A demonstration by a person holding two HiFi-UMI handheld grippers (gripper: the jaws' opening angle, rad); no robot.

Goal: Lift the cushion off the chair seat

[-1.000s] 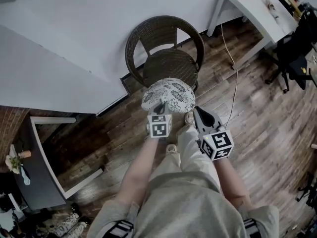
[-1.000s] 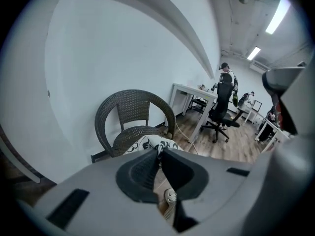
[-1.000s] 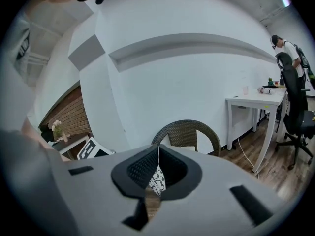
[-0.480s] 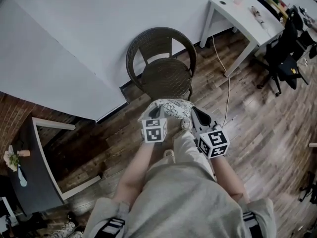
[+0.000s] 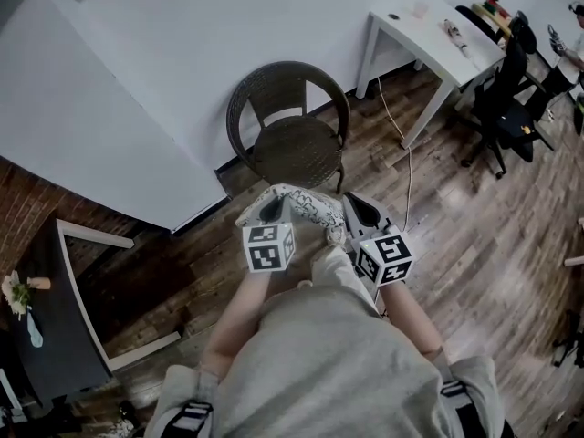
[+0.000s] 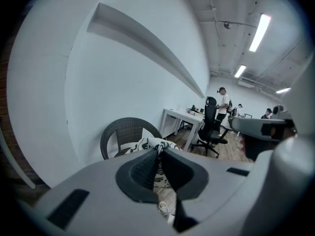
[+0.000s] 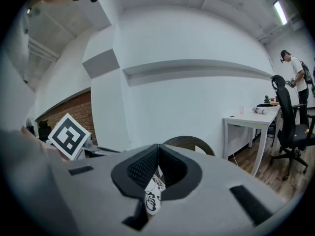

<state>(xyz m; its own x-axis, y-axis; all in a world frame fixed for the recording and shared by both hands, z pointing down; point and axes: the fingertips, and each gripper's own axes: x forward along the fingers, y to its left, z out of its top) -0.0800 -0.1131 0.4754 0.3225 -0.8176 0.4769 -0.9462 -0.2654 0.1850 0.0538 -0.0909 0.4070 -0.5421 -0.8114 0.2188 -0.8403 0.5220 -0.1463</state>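
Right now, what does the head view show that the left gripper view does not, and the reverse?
Head view only: the brick wall and the person's own torso. Left gripper view only: ceiling lights and a standing person. Both: the wicker chair, the white desk, and the cushion with the left gripper shut on it.

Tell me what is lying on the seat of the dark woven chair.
Nothing: the dark woven chair's seat is bare. The white patterned cushion hangs in front of it, clamped in the jaws of the left gripper and right gripper. The cushion hides the floor below it.
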